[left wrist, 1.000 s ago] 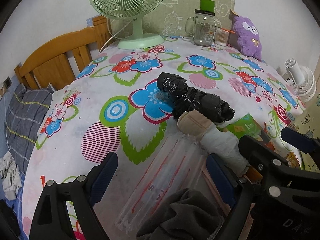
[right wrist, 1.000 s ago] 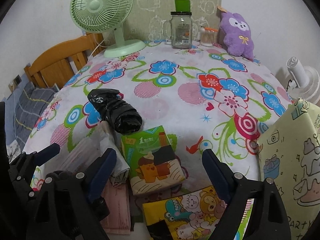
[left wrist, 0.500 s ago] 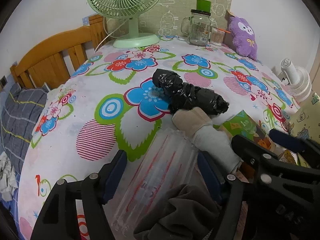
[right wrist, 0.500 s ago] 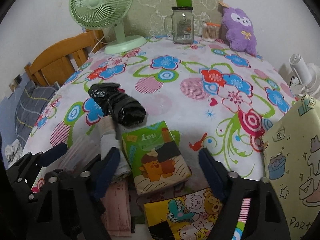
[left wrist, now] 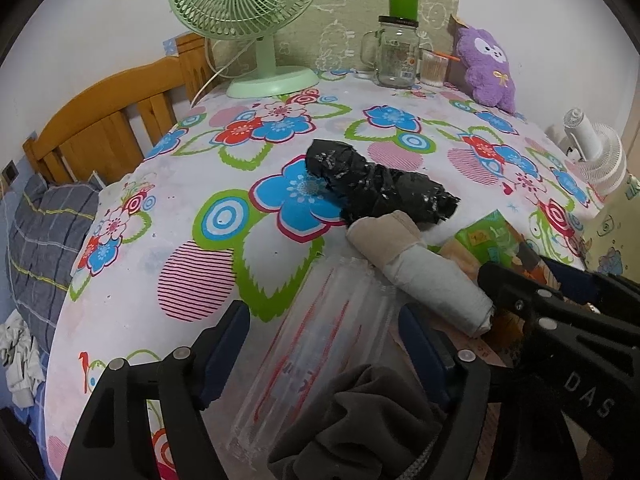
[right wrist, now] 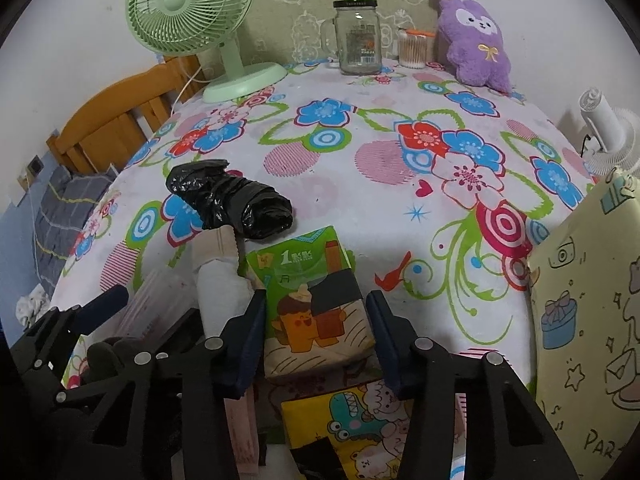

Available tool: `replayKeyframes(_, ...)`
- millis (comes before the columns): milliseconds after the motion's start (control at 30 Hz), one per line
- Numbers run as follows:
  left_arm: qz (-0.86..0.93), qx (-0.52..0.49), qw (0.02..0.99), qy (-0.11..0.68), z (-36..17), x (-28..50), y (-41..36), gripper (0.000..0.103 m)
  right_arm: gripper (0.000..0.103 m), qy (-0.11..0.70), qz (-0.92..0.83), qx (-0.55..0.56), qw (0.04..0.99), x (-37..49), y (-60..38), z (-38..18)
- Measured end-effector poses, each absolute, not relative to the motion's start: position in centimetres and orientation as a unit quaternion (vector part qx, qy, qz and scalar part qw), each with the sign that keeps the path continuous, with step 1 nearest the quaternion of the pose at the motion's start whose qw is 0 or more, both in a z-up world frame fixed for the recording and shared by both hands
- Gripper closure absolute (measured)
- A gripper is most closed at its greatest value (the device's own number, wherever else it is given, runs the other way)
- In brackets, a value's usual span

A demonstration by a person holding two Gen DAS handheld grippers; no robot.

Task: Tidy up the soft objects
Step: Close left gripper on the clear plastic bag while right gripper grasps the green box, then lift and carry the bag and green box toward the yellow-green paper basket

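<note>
On the flowered tablecloth (left wrist: 280, 128) lie a black plastic-bag roll (left wrist: 380, 188), a rolled white and beige sock (left wrist: 420, 272) and a green tissue pack (right wrist: 316, 300). My right gripper (right wrist: 316, 320) straddles the tissue pack. Its jaws are closing and both pads touch the pack's sides. My left gripper (left wrist: 324, 336) stands open around a clear plastic pack (left wrist: 320, 344); bare cloth shows between that pack and the left pad. A dark grey cloth (left wrist: 360, 420) lies bunched near the finger bases. In the left wrist view the right gripper (left wrist: 536, 280) sits beside the sock's end.
At the back stand a green fan (right wrist: 192, 12), a glass jar mug (right wrist: 358, 36), a cup of cotton swabs (right wrist: 412, 50) and a purple plush (right wrist: 476, 40). A yellow gift bag (right wrist: 588, 320) and a white fan (right wrist: 608, 132) are on the right. A cartoon pack (right wrist: 360, 428) lies near.
The right jaws have closed in from wide apart onto the tissue pack. The left jaws narrowed a little around the clear pack early on. Nothing on the table has shifted.
</note>
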State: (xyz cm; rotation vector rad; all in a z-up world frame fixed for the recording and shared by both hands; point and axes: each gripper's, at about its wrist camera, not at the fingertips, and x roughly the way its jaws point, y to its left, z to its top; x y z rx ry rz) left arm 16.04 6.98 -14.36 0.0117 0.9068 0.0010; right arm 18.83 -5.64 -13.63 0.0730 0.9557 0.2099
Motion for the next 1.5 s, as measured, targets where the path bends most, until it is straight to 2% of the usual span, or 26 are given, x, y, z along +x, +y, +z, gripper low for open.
replayKeyframes(33, -0.004, 0.004, 0.899, 0.438, -14.3, 16.0, 7.0, 0.030, 0.051, 0.457, 0.099, 0.035, 0.883, 18.7, -5.7, -13.5)
replayKeyframes(100, -0.021, -0.006, 0.898, 0.440, -14.3, 15.9, 6.9, 0.043, 0.051, 0.453, 0.099, 0.036, 0.885, 18.6, -5.9, -13.2)
replayKeyframes(300, -0.044, -0.013, 0.898, 0.438, -14.1, 15.6, 6.6, 0.065, 0.051, 0.448, 0.096, 0.036, 0.888, 18.2, -6.0, -12.6)
replayKeyframes(467, -0.052, -0.023, 0.901, 0.431, -13.4, 15.3, 6.7, 0.074, 0.051, 0.441, 0.095, 0.039, 0.891, 17.7, -6.1, -12.0)
replayKeyframes(800, -0.062, -0.016, 0.915, 0.399, -10.9, 14.2, 6.1, 0.078, 0.051, 0.419, 0.098, 0.041, 0.902, 16.5, -6.4, -9.9)
replayKeyframes(1500, -0.057, -0.003, 0.933, 0.355, -5.4, 11.6, 3.5, 0.078, 0.051, 0.365, 0.098, 0.053, 0.924, 13.3, -8.9, -4.6)
